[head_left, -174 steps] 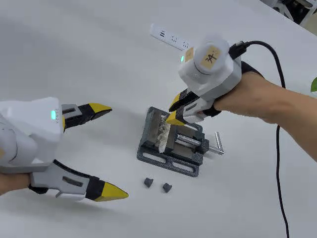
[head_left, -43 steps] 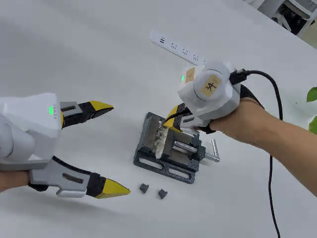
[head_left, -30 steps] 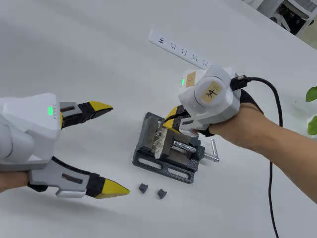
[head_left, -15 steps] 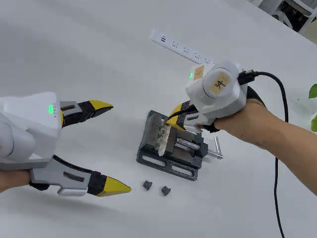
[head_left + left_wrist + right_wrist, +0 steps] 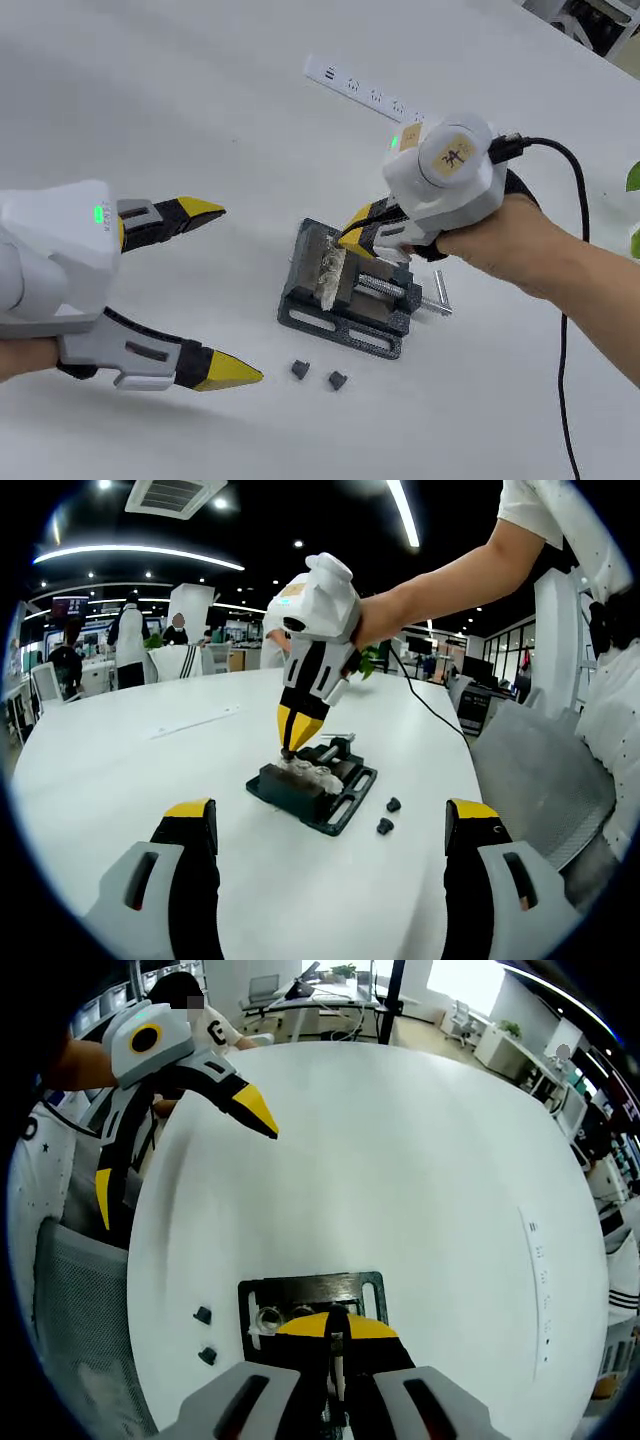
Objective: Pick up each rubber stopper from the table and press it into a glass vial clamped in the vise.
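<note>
Vise (image 5: 338, 328) beneath closed right hand-held gripper (image 5: 353, 235)

White power strip (image 5: 365, 90) lying flat on the white table (image 5: 180, 90), out past the right claw (image 5: 352, 230). Black cable (image 5: 565, 400) runs off behind that claw, and a green leaf (image 5: 634, 178) pokes in even further back.

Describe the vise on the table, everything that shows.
The vise is dark grey, metal-looking, flat on the white table, with a slotted base and a silver screw handle sticking out. Its jaws clamp glass vials. The right gripper, shut, points down at the vials. Two stoppers lie apart, nearby.
</note>
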A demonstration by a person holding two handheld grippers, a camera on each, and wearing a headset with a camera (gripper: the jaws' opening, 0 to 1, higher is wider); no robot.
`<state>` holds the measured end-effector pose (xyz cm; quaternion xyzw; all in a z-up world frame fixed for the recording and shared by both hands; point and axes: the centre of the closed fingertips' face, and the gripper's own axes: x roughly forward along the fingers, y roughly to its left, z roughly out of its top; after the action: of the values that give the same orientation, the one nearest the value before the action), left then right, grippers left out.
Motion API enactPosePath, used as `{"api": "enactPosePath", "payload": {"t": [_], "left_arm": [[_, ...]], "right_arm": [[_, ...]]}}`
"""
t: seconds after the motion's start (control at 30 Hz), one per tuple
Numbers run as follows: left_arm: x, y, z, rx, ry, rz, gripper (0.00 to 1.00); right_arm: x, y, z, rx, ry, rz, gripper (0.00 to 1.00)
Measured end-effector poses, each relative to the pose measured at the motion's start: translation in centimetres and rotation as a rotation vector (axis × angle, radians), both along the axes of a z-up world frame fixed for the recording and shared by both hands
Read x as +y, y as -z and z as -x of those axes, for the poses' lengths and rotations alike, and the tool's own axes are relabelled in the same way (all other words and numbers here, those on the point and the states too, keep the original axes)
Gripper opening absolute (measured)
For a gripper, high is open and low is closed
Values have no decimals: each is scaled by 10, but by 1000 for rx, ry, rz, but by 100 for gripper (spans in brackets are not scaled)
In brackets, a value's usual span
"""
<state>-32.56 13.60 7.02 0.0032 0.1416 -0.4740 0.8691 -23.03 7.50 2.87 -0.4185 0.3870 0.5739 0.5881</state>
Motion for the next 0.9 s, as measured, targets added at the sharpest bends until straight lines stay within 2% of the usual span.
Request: {"api": "enactPosePath", "payload": {"t": [0.23, 0.3, 0.4, 0.57, 0.9], "left_arm": [[-2, 0, 0, 0, 4, -1, 94], [-1, -1, 0, 0, 1, 2, 94], [-1, -1, 0, 0, 1, 0, 94], [-2, -2, -1, -2, 3, 2, 94], [-4, -2, -2, -2, 8, 0, 93]], "right_arm": [[-1, 1, 1, 4, 4, 9, 0], [-1, 1, 2, -11, -20, 11, 0], [-1, 1, 1, -12, -12, 14, 0], [0, 2, 2, -49, -53, 28, 0], [-1, 3, 2, -72, -53, 23, 0]]}}
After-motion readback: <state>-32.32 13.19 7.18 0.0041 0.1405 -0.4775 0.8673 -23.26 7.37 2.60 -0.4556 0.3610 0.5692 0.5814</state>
